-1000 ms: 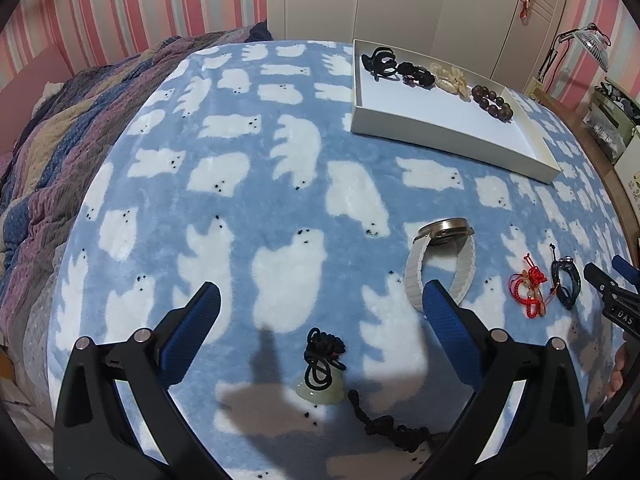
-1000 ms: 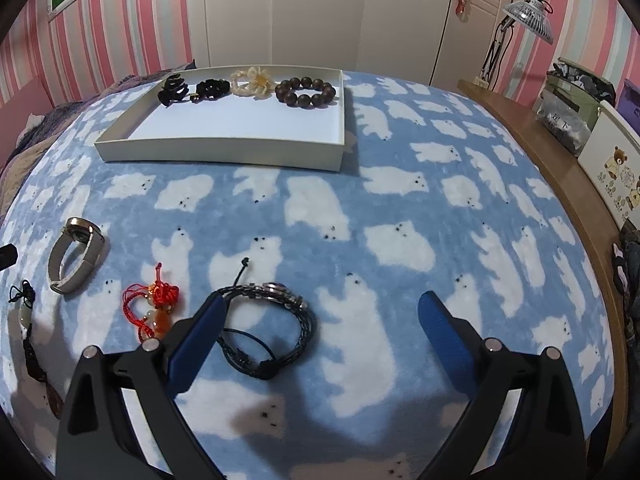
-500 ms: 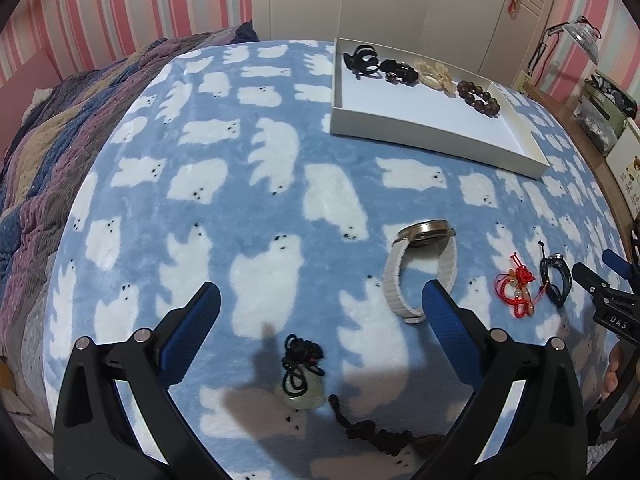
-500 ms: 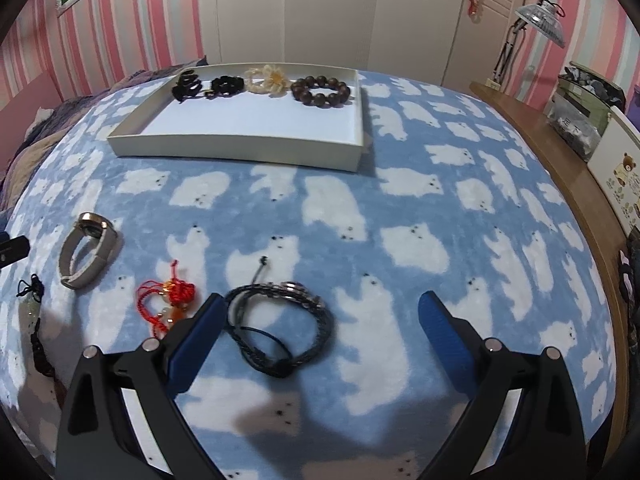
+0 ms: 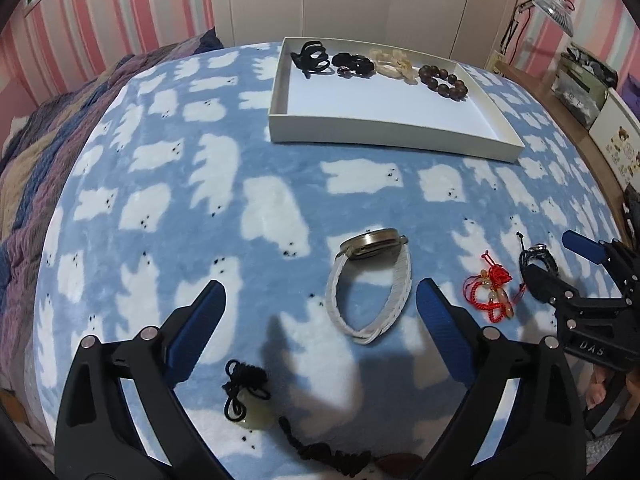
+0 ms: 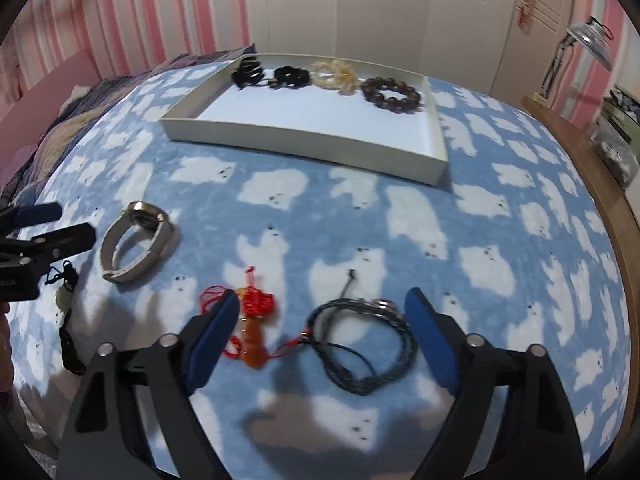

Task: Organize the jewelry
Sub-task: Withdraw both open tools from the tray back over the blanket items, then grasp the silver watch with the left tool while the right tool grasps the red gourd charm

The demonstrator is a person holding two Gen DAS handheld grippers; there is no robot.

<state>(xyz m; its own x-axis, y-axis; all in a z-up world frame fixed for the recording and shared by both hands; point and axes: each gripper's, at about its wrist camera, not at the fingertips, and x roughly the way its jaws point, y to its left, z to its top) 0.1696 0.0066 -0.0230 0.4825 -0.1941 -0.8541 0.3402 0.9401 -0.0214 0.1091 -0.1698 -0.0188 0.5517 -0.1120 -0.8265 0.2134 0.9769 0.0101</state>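
A white tray holds several bracelets along its far wall; it also shows in the right wrist view. On the blue blanket lie a white-strap watch, a jade pendant on black cord, a red knot charm and a black braided bracelet. My left gripper is open and empty, with the pendant just below it and the watch near its right finger. My right gripper is open, low over the black bracelet, with the red charm by its left finger.
A wooden desk edge with a lamp and boxes runs along the right of the bed. A striped quilt lies at the left. White wardrobe doors stand behind the tray.
My left gripper has swung right and forward, so the watch sits nearer its centre. My right gripper has moved left and down, so the black bracelet now lies between its fingers.
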